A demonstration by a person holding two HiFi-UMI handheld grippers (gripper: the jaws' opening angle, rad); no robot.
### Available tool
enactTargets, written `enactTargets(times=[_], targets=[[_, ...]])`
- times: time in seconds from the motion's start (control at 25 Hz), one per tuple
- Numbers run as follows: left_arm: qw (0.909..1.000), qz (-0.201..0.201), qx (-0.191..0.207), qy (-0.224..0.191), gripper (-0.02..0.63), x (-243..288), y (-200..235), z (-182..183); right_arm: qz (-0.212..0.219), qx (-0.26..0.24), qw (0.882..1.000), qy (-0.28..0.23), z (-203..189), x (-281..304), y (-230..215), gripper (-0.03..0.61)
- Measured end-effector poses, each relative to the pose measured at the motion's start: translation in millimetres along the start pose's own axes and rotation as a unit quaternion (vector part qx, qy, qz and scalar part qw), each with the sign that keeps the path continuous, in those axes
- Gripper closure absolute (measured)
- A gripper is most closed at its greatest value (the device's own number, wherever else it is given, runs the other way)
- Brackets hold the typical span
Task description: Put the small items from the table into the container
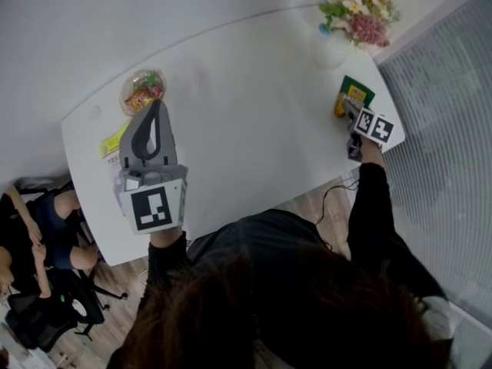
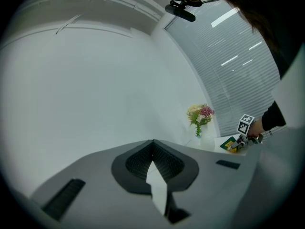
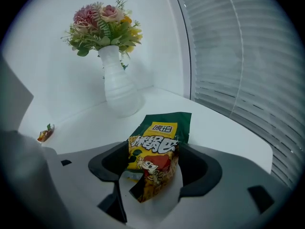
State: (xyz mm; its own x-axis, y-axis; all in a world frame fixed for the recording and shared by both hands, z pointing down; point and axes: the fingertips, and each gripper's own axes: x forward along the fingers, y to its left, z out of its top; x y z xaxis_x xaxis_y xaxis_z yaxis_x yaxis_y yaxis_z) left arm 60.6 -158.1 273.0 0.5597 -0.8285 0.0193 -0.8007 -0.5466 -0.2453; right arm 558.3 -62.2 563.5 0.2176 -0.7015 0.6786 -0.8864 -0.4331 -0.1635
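Currently, the right hand-held gripper [image 3: 155, 152] is seen released, its jaws spread wide and tipped down toward the white tabletop [image 1: 246, 106]. A green and yellow snack packet [image 3: 161, 128] is found lying on the tabletop between those jaws, its near end reaching in between the pads, and no pad is seen pressing on it. Beyond the jaws and a little to their left, a white vase of flowers [image 3: 119, 87] is seen standing upright, near the packet but apart from it.

The left hand-held gripper [image 1: 157, 106] is held level above the other end of the tabletop, clenched, with its tips together and nothing gripped between them. Just ahead of its tips, a clear container [image 1: 125, 97] already holding colourful snacks is seen. A yellow packet [image 1: 113, 141] is seen lying flat beside this gripper, on its left.
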Motion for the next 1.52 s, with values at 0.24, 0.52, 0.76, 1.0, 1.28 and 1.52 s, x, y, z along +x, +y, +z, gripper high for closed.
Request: enactTargets(times=[0.24, 0.52, 0.76, 1.0, 1.28, 1.52], targets=[[1.0000, -0.004, 0.002, -0.001, 0.612, -2, -4, 0, 0.010, -0.005, 1.000, 0.009, -1, 2, 12, 0.311], [1.0000, 0.003, 0.000, 0.001, 0.612, -11, 2, -1, -0.008, -0.060, 0.998, 0.003, 2, -4, 29, 0.365], [0.9999, 0.011, -0.001, 0.001, 0.612, -22, 11, -3, -0.006, -0.078, 0.997, -0.002, 8, -8, 41, 0.465], [0.9997, 0.024, -0.003, 0.002, 0.612, -35, 23, -6, 0.011, -0.087, 0.996, -0.007, 9, -14, 61, 0.477], [0.9992, 0.038, -0.007, 0.001, 0.612, -48, 36, -11, 0.060, -0.120, 0.990, -0.037, 28, -25, 119, 0.483], [0.9987, 0.049, -0.012, 0.001, 0.612, -58, 49, -15, 0.114, -0.136, 0.982, -0.063, 50, -41, 180, 0.485]])
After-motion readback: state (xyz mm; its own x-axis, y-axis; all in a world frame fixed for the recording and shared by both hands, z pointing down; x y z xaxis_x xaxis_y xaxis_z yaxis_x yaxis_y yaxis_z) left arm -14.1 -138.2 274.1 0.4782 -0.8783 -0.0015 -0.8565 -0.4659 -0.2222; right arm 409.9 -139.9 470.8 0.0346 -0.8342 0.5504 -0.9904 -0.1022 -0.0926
